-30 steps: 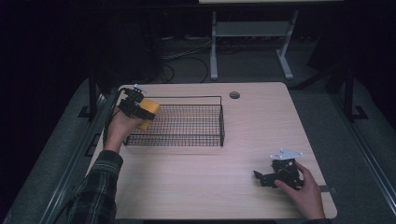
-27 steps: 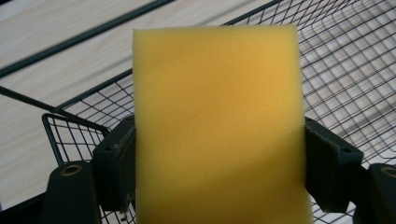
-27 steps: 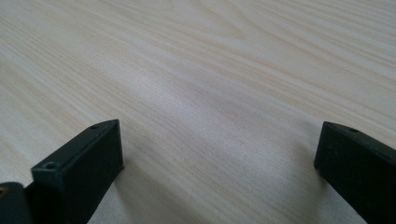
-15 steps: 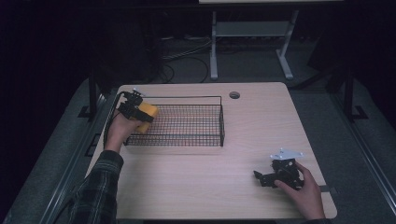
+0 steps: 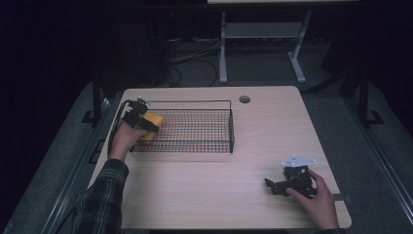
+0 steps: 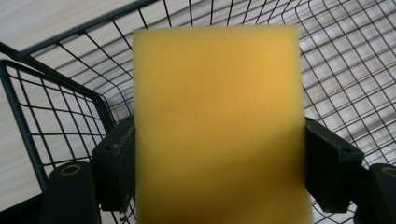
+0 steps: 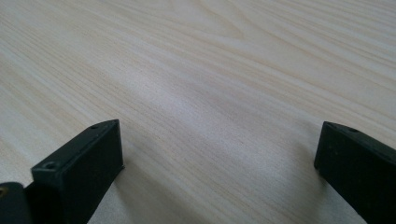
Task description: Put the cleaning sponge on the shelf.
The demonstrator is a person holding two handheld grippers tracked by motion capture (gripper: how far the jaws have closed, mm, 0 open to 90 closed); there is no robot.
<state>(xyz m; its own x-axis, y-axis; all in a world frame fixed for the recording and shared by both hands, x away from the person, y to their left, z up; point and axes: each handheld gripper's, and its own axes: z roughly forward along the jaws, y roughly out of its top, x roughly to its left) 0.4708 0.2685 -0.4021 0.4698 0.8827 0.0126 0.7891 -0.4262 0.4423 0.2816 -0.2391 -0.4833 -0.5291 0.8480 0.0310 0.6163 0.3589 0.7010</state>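
- left gripper [image 5: 146, 125] clamps sponge [image 6: 217, 126] over basket [image 5: 229, 127] corner; lower flat before letting go
- right gripper [image 7: 219, 172] spread wide, nothing held, on table [image 5: 204, 190]

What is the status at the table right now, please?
Left gripper shut on yellow sponge, over left end of wire basket. Right gripper open, nothing between jaws, low over bare table. Nothing in the way.

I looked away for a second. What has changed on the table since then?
The left gripper, shut on the yellow foam sponge, has carried it down into the left end of the black wire basket. The right gripper stayed low over the light wooden table, jaws open with nothing between them.
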